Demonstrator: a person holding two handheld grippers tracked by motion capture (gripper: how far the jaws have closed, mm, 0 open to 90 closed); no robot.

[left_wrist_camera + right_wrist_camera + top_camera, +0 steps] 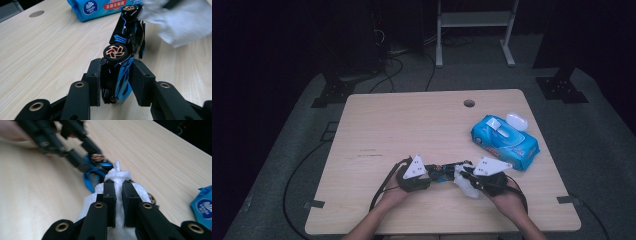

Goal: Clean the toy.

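Wooden table (412,130): blue wipes pack (504,141), flap open, one wipe (466,185) out.

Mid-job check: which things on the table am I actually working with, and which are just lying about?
In use:
- toy car, clamped in left tool
- white wipe, pinched in right tool, at the car

Lying about:
- blue wipes pack
- small white case behind it

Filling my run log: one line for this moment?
left claw: shut on toy car | right claw: shut on white wipe | wipe at car
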